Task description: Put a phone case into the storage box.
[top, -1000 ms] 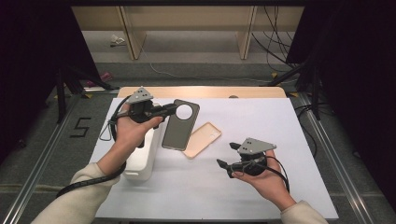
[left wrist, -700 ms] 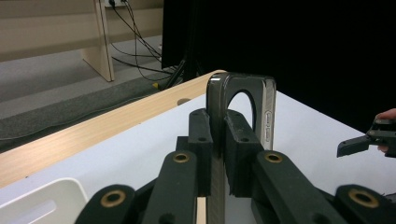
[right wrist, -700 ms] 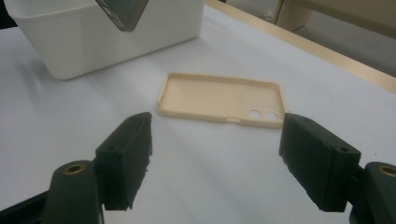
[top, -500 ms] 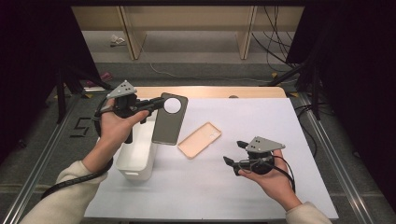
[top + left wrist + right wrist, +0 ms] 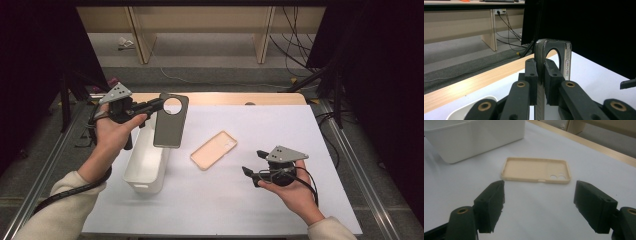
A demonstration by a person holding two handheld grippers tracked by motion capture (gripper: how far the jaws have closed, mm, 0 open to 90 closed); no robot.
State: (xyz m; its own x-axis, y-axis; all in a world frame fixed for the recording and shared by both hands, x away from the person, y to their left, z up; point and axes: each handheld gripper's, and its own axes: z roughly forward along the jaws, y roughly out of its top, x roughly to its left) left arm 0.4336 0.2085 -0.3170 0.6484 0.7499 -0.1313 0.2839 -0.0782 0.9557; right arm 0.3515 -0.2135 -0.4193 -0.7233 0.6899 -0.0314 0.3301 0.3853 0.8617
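Observation:
A dark grey phone case (image 5: 170, 127) with a large round camera hole hangs edge-up over the white bin (image 5: 145, 167). My left gripper (image 5: 161, 102) is shut on its top edge; in the left gripper view the pads (image 5: 552, 75) clamp the case (image 5: 552, 48) just below the hole. A beige phone case (image 5: 213, 149) lies open side up on the white table cover, right of the bin. My right gripper (image 5: 252, 163) is held low to the right of it, open and with nothing between its jaws. In the right gripper view the beige case (image 5: 535, 170) lies just beyond the right gripper (image 5: 539, 195).
The white cover (image 5: 280, 130) spans the table, with a wooden strip (image 5: 235, 98) along the far edge. Metal rails run down both sides. The bin (image 5: 474, 137) stands beyond the beige case in the right gripper view. Cables and desk legs lie on the floor behind.
My left gripper has carried the dark case to the left and slightly up, from beside the beige case to above the bin. The right gripper has hardly moved.

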